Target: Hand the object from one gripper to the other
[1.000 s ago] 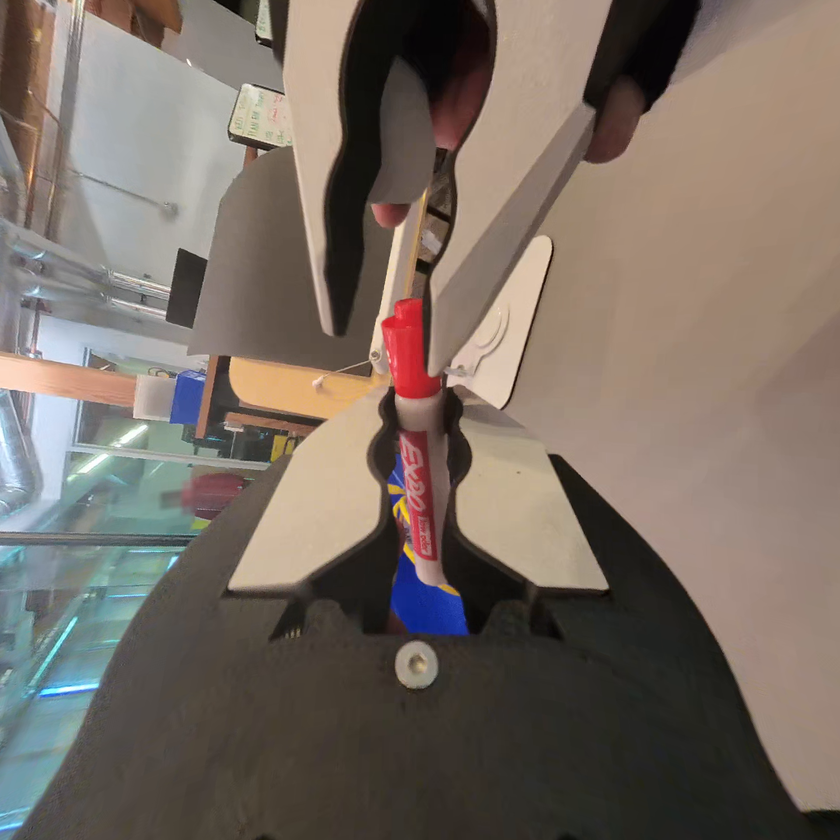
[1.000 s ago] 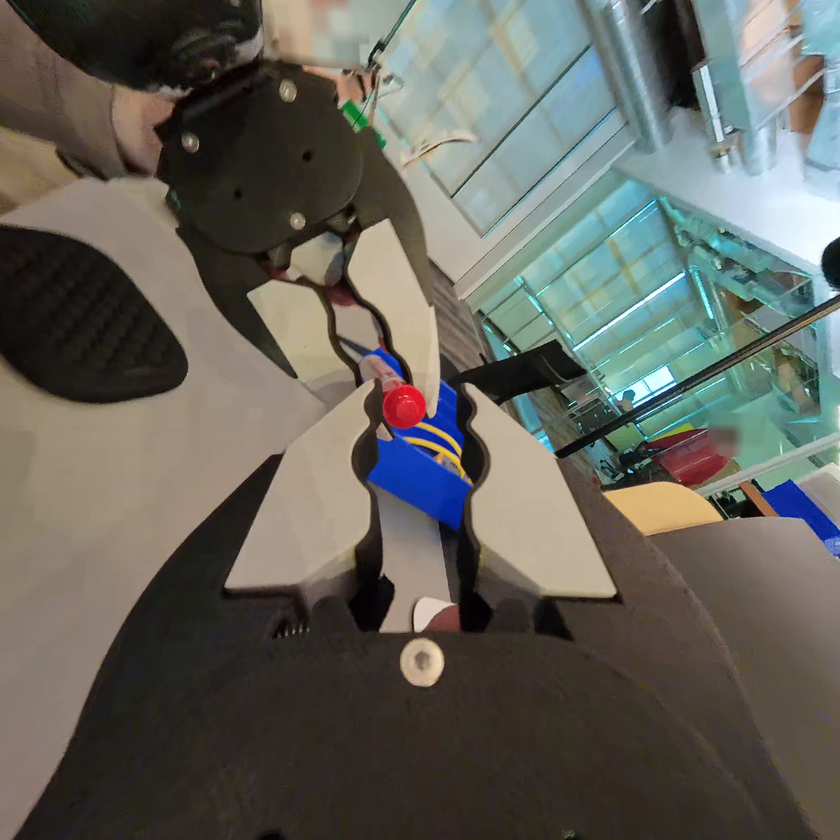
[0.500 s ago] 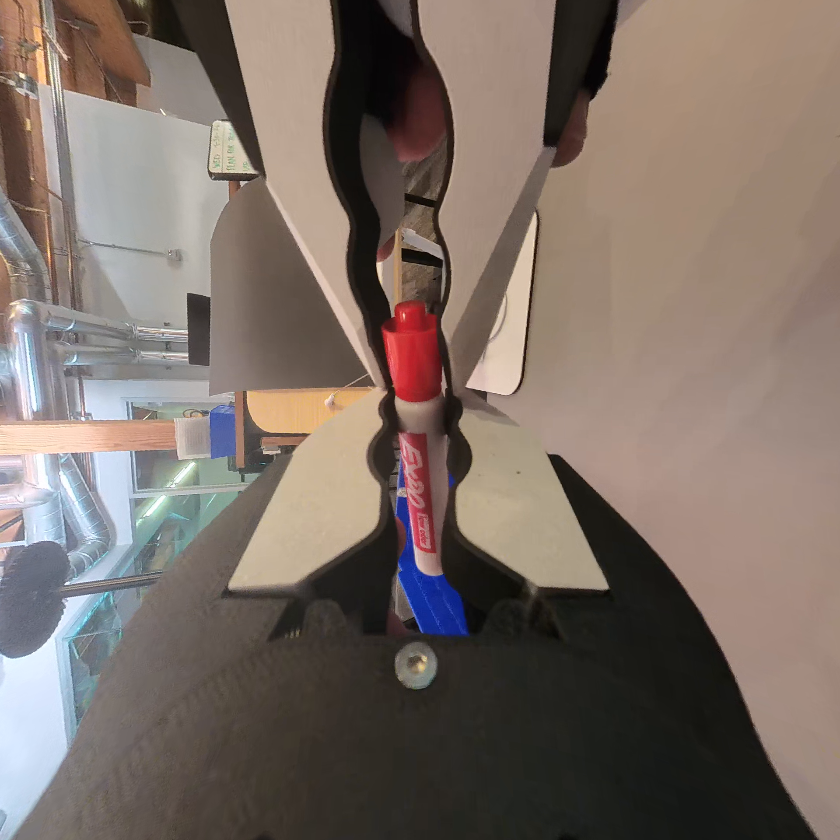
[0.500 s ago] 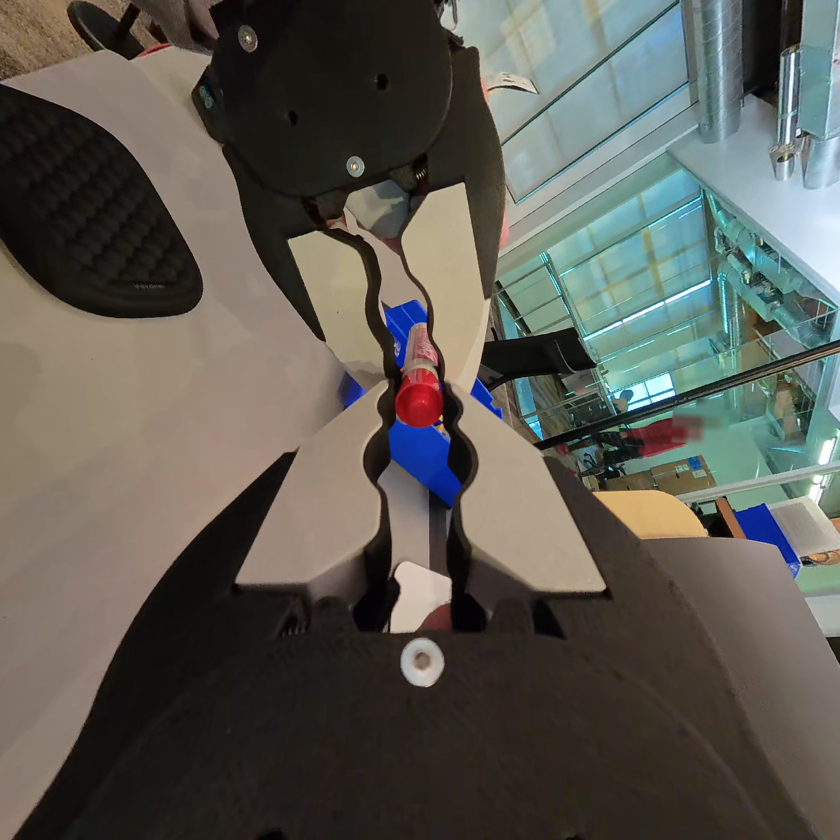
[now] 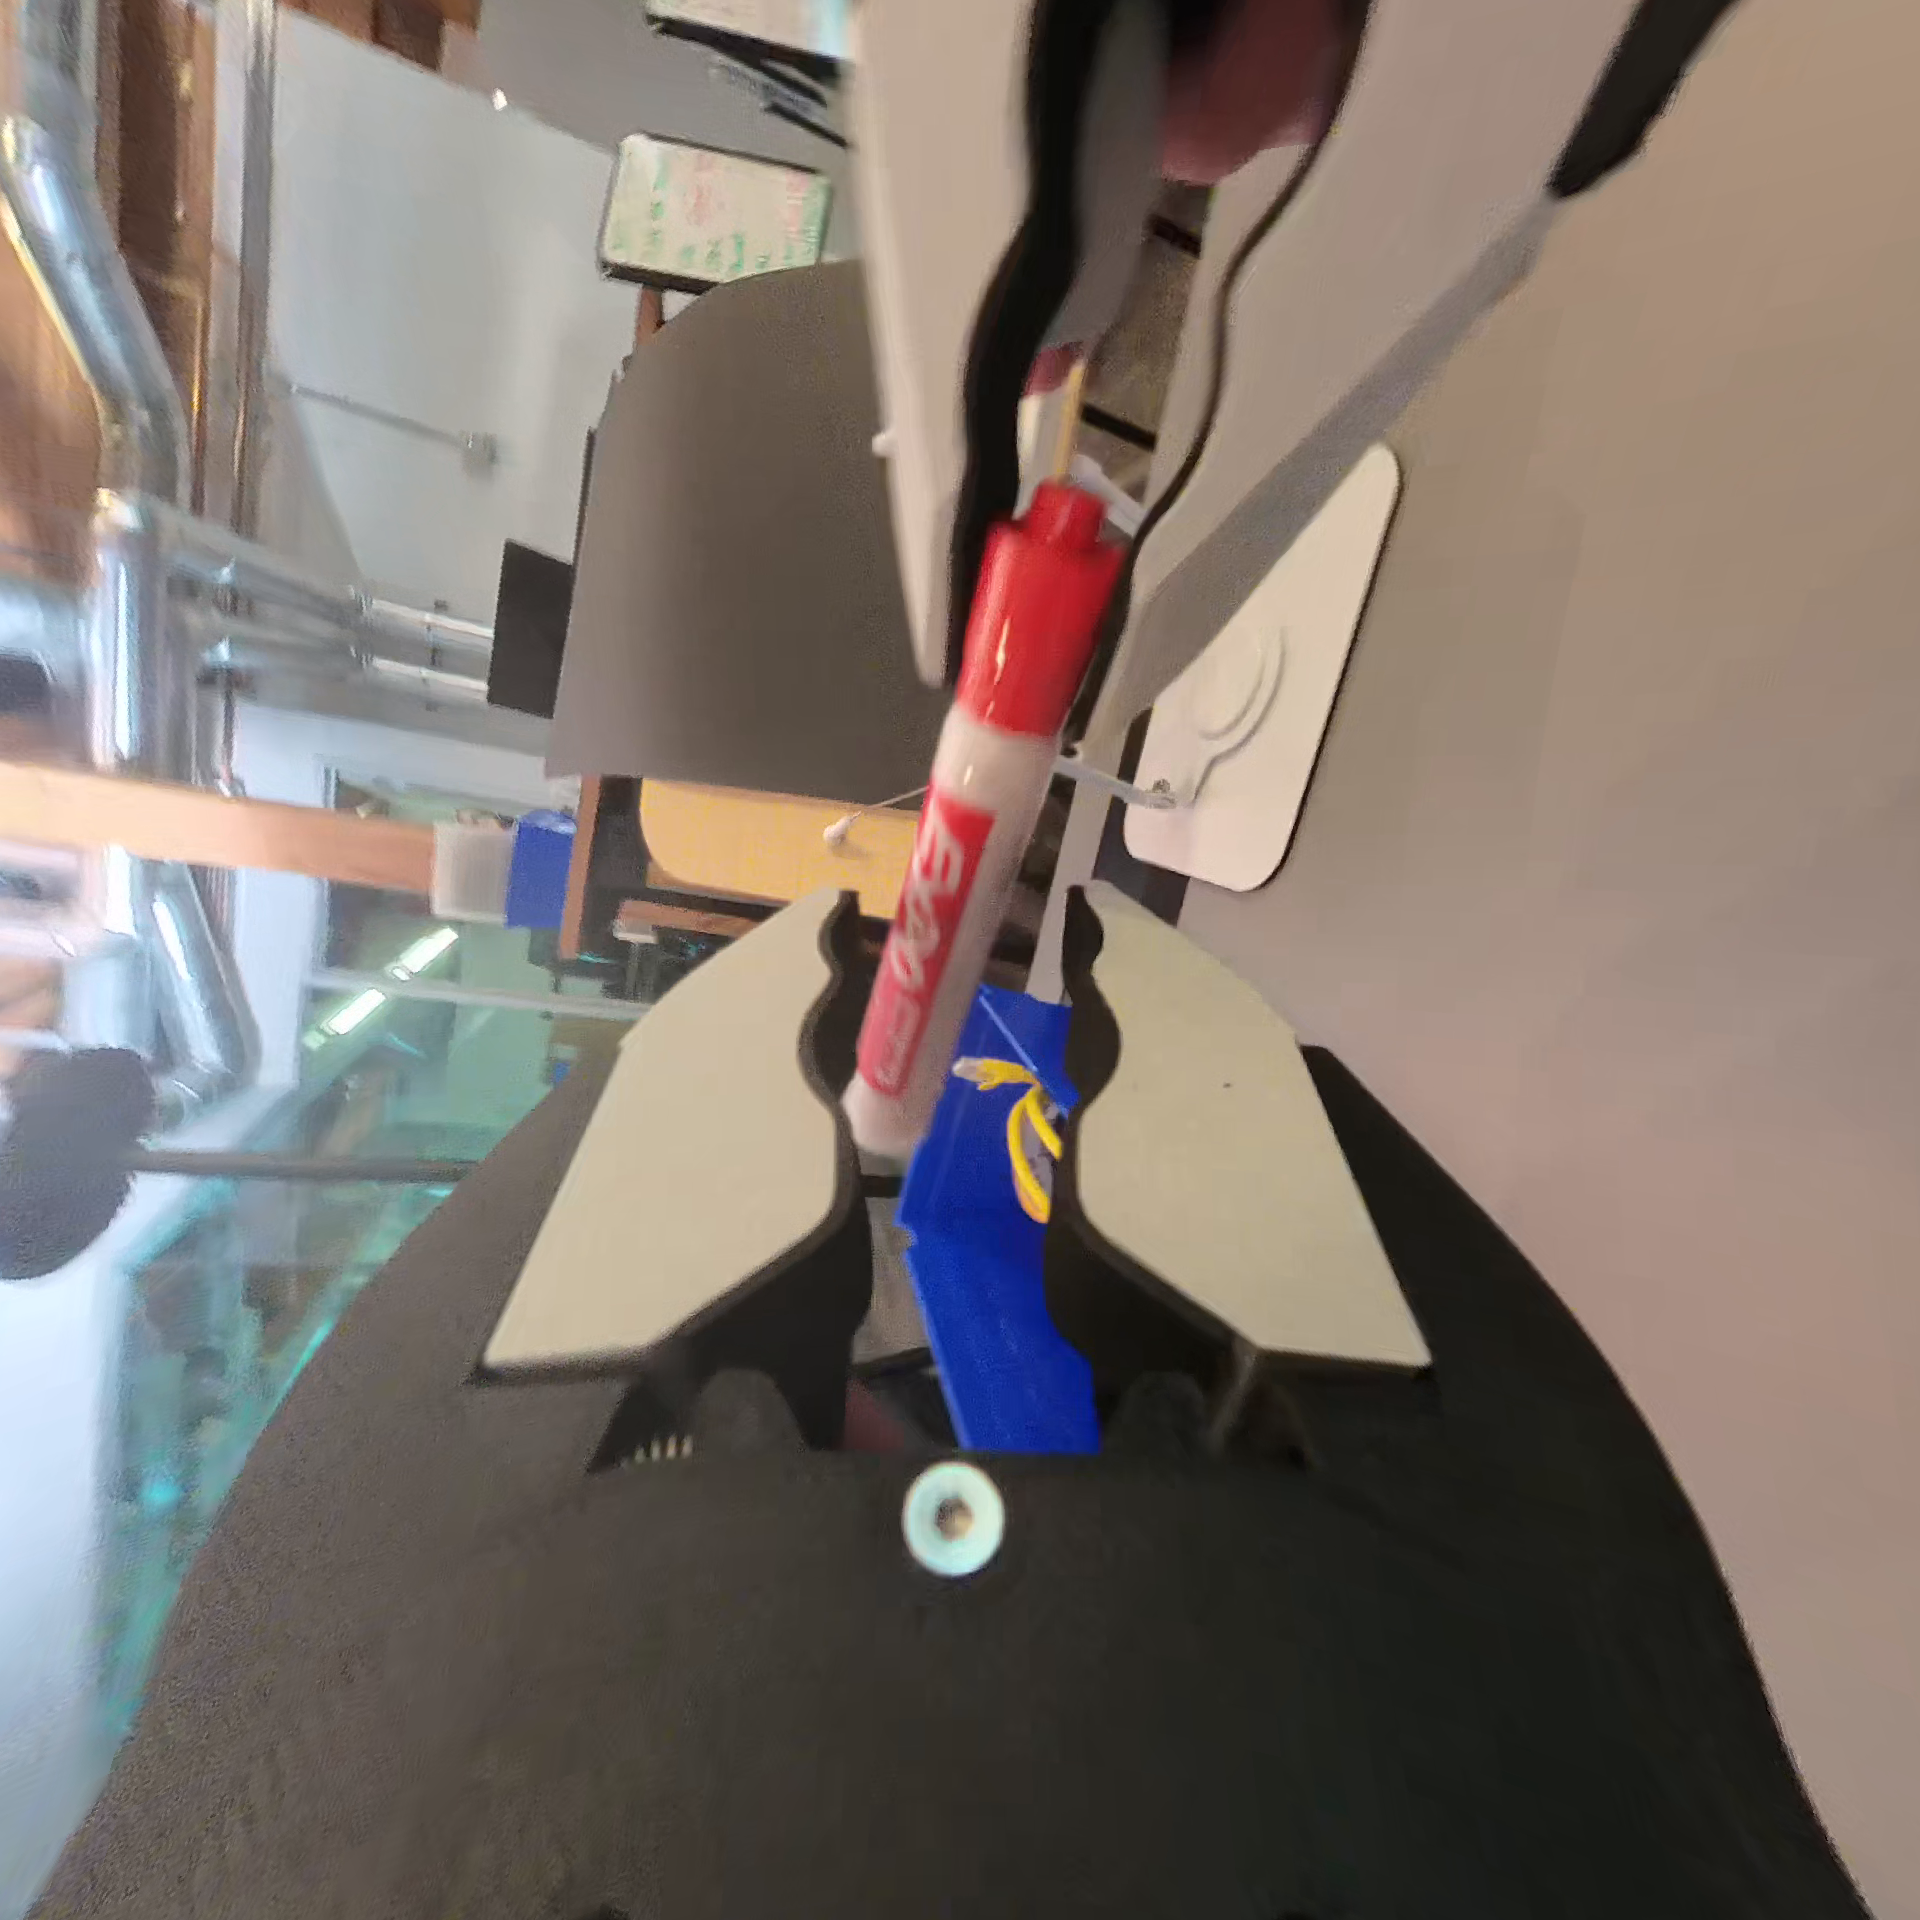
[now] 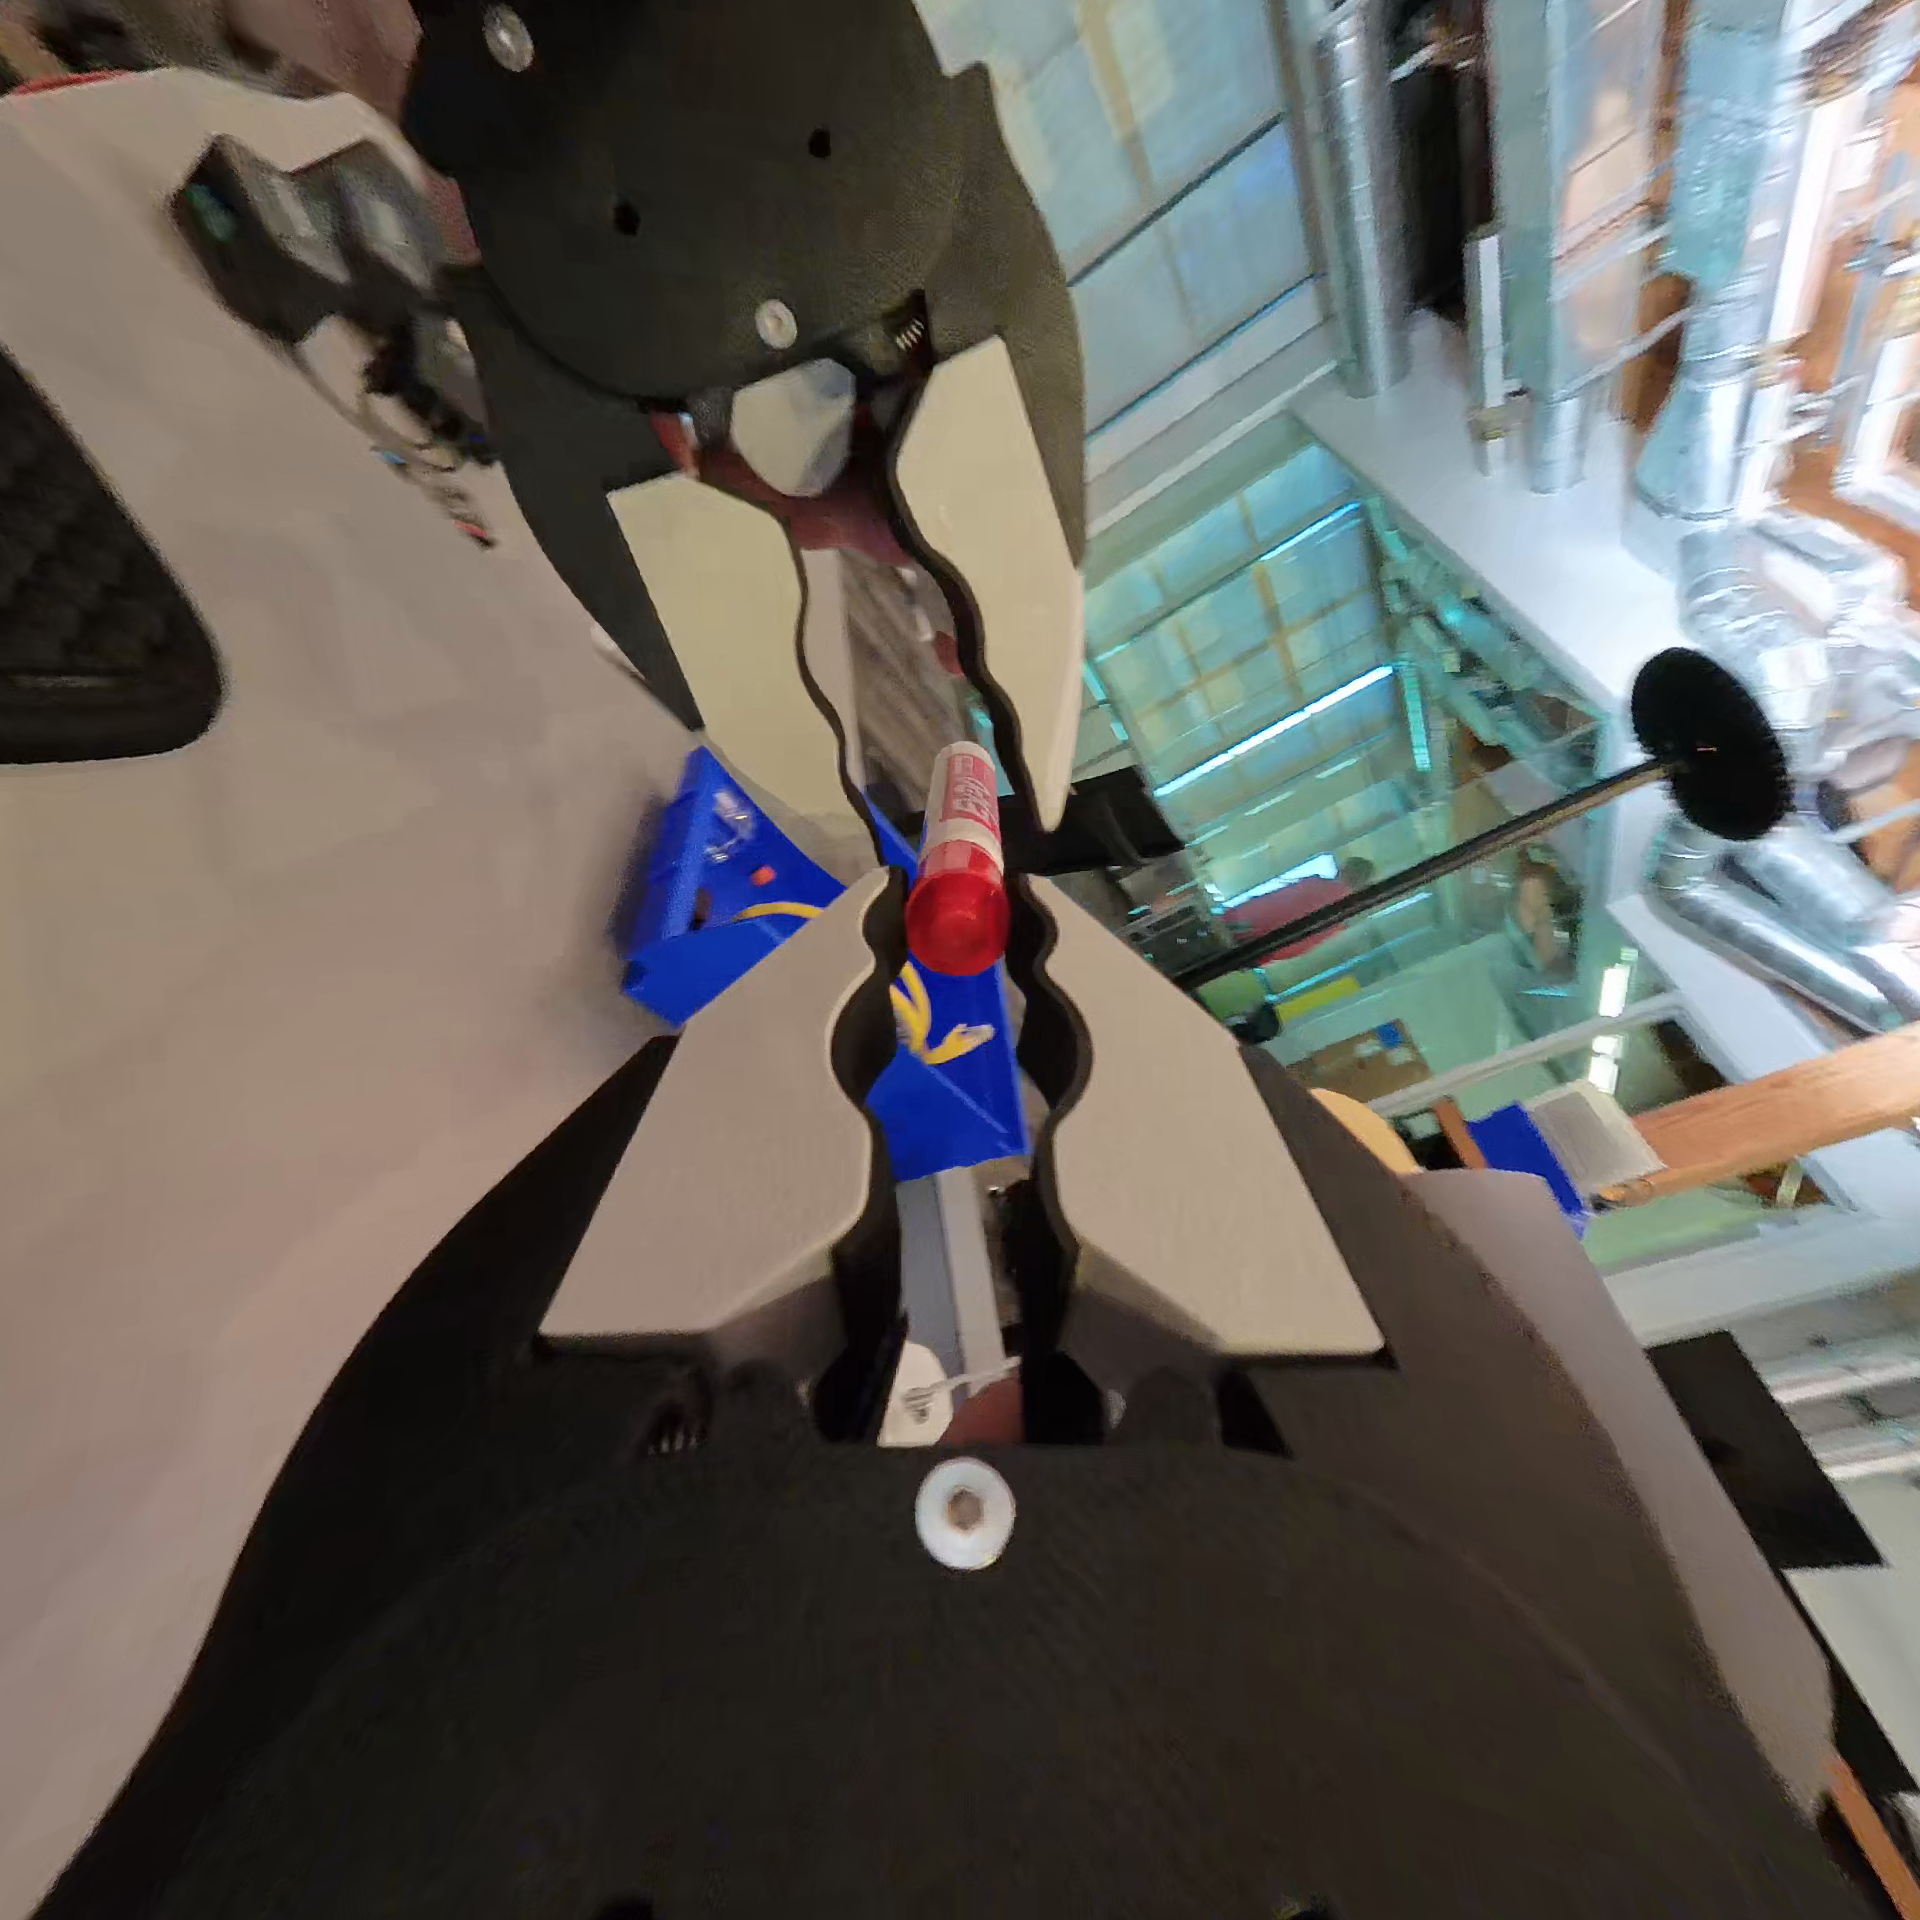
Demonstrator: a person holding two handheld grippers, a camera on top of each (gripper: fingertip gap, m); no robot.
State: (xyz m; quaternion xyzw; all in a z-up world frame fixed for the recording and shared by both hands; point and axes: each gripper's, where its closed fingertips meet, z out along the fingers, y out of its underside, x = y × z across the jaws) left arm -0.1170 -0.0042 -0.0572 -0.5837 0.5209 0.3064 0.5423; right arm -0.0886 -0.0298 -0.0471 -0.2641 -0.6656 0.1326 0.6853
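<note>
Quickly: right gripper (image 6: 956, 888) is clamped on the red cap of the marker (image 6: 961, 873), with the cap sitting right at its two fingertips and its grey fingers close together around it. The marker is a white-barrelled dry-erase type with a red label band. It is up in the air above the table and points away from the right gripper toward the left one. Left gripper (image 5: 956, 914) has its fingers spread apart. The marker's barrel passes down through that gap at a tilt, with its tail end close against the inner edge of the finger on the picture's left and clear space on the other side. Whether the tail actually touches that finger is hard to tell because of blur. In the right wrist view the left gripper faces back from above, tips nearly meeting the right gripper's tips, with the barrel between its parted fingers. A bit of the person's hand (image 5: 1247, 94) shows behind the right gripper's fingers. Below and behind both grippers a blue bin (image 6: 717, 904) sits on the white table (image 6: 312, 935), with something yellow inside it. A black textured pad (image 6: 94, 623) lies on the table farther off. A white rounded card (image 5: 1257, 686) also rests on the table. Beyond are a dark grey panel (image 5: 727, 540), glass walls, metal ducts (image 6: 1766, 935) and a black disc on a rod (image 6: 1709, 758).
</note>
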